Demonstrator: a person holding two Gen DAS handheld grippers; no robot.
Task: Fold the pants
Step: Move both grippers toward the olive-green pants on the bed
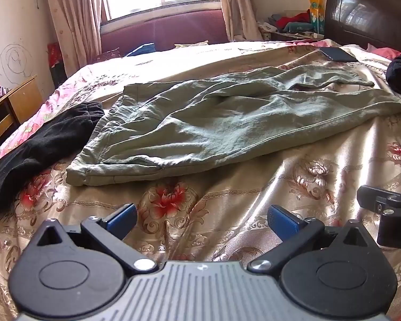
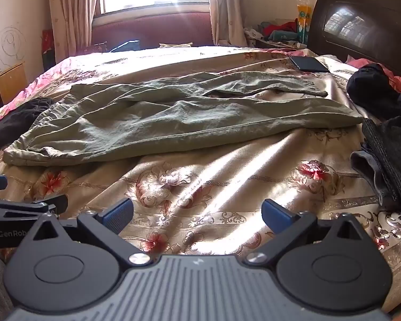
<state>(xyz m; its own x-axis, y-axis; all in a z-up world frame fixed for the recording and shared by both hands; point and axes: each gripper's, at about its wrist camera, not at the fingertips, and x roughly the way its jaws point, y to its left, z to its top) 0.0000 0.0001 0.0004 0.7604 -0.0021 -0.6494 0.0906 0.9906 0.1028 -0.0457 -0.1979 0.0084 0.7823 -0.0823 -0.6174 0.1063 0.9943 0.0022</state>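
Note:
Olive-green pants [image 1: 214,123] lie spread and wrinkled across the floral bedspread [image 1: 227,208], waistband at the left, legs running to the right. They also show in the right wrist view [image 2: 173,123]. My left gripper [image 1: 203,220] is open and empty, hovering over the bedspread short of the pants' near edge. My right gripper [image 2: 197,214] is open and empty too, over the bedspread in front of the pants. The right gripper's body shows at the right edge of the left wrist view [image 1: 390,214]; the left gripper's body shows at the left edge of the right wrist view [image 2: 18,214].
A black garment [image 1: 40,144] lies left of the pants. A dark phone [image 1: 336,53] rests beyond the legs. Dark clothes [image 2: 382,99] and folded grey fabric [image 2: 387,160] lie at the right. A dark headboard [image 2: 361,24], a wooden cabinet [image 1: 10,109], a window and curtains surround the bed.

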